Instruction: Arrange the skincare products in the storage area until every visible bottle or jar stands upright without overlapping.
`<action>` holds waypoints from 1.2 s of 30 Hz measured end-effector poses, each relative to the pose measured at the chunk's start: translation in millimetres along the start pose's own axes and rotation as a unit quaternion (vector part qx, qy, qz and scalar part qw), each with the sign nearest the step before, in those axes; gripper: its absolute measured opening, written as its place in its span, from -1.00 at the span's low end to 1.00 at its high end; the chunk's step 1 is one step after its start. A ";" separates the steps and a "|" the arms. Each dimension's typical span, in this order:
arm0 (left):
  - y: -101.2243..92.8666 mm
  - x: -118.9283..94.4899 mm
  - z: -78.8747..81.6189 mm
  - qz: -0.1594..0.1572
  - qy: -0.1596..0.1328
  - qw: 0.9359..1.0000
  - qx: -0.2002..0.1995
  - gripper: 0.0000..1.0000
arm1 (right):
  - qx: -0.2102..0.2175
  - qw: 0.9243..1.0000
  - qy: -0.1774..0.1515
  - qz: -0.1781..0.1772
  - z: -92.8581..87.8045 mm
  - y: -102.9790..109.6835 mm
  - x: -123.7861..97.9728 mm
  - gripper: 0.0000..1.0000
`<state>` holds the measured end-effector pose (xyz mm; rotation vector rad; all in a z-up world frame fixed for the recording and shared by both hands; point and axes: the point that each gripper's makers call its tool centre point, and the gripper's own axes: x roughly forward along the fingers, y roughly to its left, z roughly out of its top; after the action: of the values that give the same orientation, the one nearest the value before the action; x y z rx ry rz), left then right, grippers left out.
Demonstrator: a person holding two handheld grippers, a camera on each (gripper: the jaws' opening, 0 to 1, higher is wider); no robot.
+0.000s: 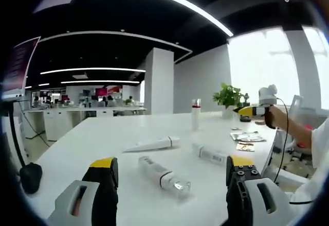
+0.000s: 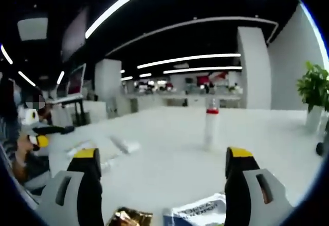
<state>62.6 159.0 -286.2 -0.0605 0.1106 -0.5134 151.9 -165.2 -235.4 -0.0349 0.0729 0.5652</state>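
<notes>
White office bench (image 1: pixel 103 149), three tubes lying flat, one bottle (image 1: pixel 196 114) already upright. Left gripper (image 1: pixel 169 177) and right gripper (image 2: pixel 162 172) both gaped wide, empty. Best bet: approached nearest clear tube (image 1: pixel 164 177) crosswise, mid-body, then tipped up slowly.

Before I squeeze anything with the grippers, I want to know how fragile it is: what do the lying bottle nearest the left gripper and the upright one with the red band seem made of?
The lying bottle looks like white plastic with a clear, glossy cap end, possibly glass. The upright bottle looks like translucent frosted plastic or glass; too far to tell.
</notes>
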 end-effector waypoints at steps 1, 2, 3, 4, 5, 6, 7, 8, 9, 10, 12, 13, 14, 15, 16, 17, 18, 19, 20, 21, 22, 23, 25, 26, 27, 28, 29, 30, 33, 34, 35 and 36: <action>-0.1 0.1 -0.2 0.000 0.000 1.000 0.000 0.78 | -0.001 1.000 0.000 0.001 0.4 3.1 -3.1 1.00; 0.1 -0.1 -0.4 0.000 0.001 1.000 0.000 0.78 | -0.006 1.000 0.002 0.001 -0.2 6.2 -5.6 1.00; 0.6 -0.6 -0.1 0.001 0.000 1.000 0.001 0.78 | -0.009 1.000 0.004 0.002 -0.9 7.4 -6.4 1.00; 1.3 -1.1 0.6 0.002 -0.002 1.000 0.001 0.78 | -0.018 1.000 0.008 0.005 -2.4 9.8 -7.4 1.00; 2.6 -2.3 2.4 0.005 -0.006 1.000 0.001 0.78 | -0.028 1.000 0.008 -0.002 -2.7 11.0 -10.0 1.00; 3.1 -2.6 3.0 0.006 -0.006 1.000 0.000 0.78 | -0.034 0.999 0.002 -0.007 -1.1 10.5 -11.3 1.00; 3.5 -2.9 3.5 0.007 -0.007 1.000 0.000 0.78 | -0.037 0.999 -0.005 -0.011 0.8 10.4 -12.8 1.00; 3.8 -3.2 4.5 0.007 -0.007 1.000 -0.001 0.78 | -0.035 0.999 -0.008 -0.017 0.6 10.2 -15.2 1.00; 3.9 -3.5 5.5 0.008 -0.008 1.000 0.000 0.78 | -0.033 0.999 -0.008 -0.018 0.6 10.2 -16.3 1.00; 4.1 -3.8 6.6 0.008 -0.010 1.000 0.001 0.78 | -0.030 0.999 -0.009 -0.020 0.5 10.3 -17.7 1.00; 4.9 -5.2 9.7 0.008 -0.010 1.000 0.001 0.79 | -0.027 0.999 -0.005 -0.029 -1.5 8.8 -20.1 1.00; 6.0 -6.3 12.5 0.009 -0.014 1.000 0.002 0.79 | -0.028 0.999 -0.004 -0.033 -2.2 8.6 -21.4 1.00; 7.1 -7.1 14.4 0.010 -0.016 1.000 0.002 0.79 | -0.027 0.999 -0.007 -0.037 -2.1 8.2 -22.6 1.00; 8.3 -7.9 16.6 0.011 -0.019 1.000 0.001 0.80 | -0.018 0.999 -0.020 -0.046 0.0 6.2 -24.4 1.00; 10.1 -8.3 19.6 0.015 -0.023 1.000 0.002 0.80 | -0.017 0.999 -0.019 -0.047 -0.8 5.9 -25.1 1.00; 10.8 -8.3 21.5 0.015 -0.023 1.000 0.005 0.80 | -0.016 0.999 -0.017 -0.048 -1.2 5.6 -25.4 1.00; 10.6 -8.3 22.7 0.014 -0.022 1.000 0.008 0.81 | -0.016 0.998 -0.013 -0.051 -2.5 5.2 -26.3 1.00; 10.4 -8.2 24.0 0.013 -0.021 1.000 0.010 0.83 | -0.018 0.998 -0.011 -0.054 -3.2 5.1 -27.4 1.00; 10.2 -7.9 26.6 0.012 -0.022 1.000 0.012 0.85 | -0.024 0.998 -0.011 -0.059 -3.7 3.8 -28.9 1.00; 10.0 -7.6 28.5 0.011 -0.023 1.000 0.013 0.87 | -0.027 0.997 -0.009 -0.065 -4.6 2.4 -30.2 1.00; 9.8 -7.3 29.6 0.010 -0.024 1.000 0.015 0.87 | -0.029 0.997 -0.008 -0.067 -5.5 2.6 -30.8 1.00; 8.9 -6.4 32.5 0.005 -0.025 0.999 0.020 0.87 | -0.039 0.997 -0.003 -0.069 -7.8 2.6 -32.5 1.00; 6.1 -4.3 38.1 -0.008 -0.021 0.999 0.026 0.92 | -0.045 0.996 0.007 -0.073 -13.5 3.5 -36.9 1.00; 4.6 -3.6 41.7 -0.016 -0.023 0.999 0.027 0.95 | -0.047 0.996 0.006 -0.076 -14.9 3.8 -39.9 1.00; 3.3 -3.1 44.9 -0.022 -0.024 0.999 0.026 0.97 | -0.047 0.996 0.005 -0.078 -15.8 4.5 -42.1 1.00; 0.9 -2.6 51.6 -0.035 -0.027 0.999 0.024 0.99 | -0.049 0.996 0.003 -0.079 -16.7 5.7 -43.9 1.00; -0.2 -2.3 57.1 -0.042 -0.031 0.998 0.022 0.99 | -0.050 0.996 0.002 -0.077 -17.6 7.1 -45.6 1.00; -2.3 -2.0 65.5 -0.053 -0.039 0.998 0.023 0.99 | -0.050 0.996 0.001 -0.073 -19.0 9.0 -47.4 1.00; -8.0 -0.1 79.8 -0.079 -0.038 0.996 0.029 0.99 | -0.043 0.997 0.001 -0.069 -22.4 11.6 -52.0 1.00; -8.5 0.5 81.3 -0.081 -0.038 0.995 0.031 0.99 | -0.043 0.997 0.001 -0.068 -22.9 12.1 -52.6 1.00; -10.0 4.3 88.4 -0.089 -0.037 0.995 0.038 0.99 | -0.041 0.997 0.003 -0.069 -25.0 12.4 -54.8 1.00; -9.9 7.7 93.1 -0.093 -0.036 0.994 0.038 0.99 | -0.042 0.997 0.004 -0.071 -26.2 11.9 -56.2 1.00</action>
<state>75.7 149.4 -193.6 -0.0148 0.0153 -0.6993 96.6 -186.6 -257.2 -0.1235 0.0549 0.4255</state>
